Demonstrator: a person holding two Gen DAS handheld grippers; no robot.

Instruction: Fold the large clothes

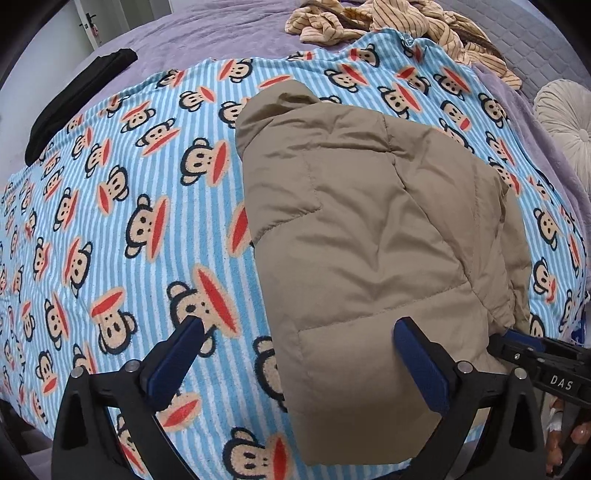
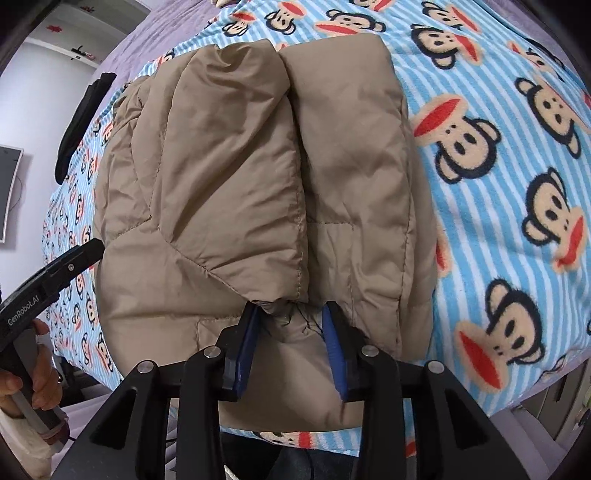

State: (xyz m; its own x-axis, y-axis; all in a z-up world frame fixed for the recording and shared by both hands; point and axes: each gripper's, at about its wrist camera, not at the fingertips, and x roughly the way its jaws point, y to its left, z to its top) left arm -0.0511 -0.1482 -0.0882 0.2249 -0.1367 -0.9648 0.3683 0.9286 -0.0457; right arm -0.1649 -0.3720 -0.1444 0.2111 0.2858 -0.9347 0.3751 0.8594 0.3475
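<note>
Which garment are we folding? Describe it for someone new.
On the blue-striped monkey-print blanket lies a tan quilted puffer jacket, folded into a block. Unlike the striped beige clothes heaped beyond, it is plain, padded and stitched.

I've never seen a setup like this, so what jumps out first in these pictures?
A tan puffer jacket, folded into a thick bundle, lies on a blue-striped monkey-print blanket covering the bed. The right gripper has its jaws around the jacket's near edge, while the left gripper hangs wide open above it.
</note>
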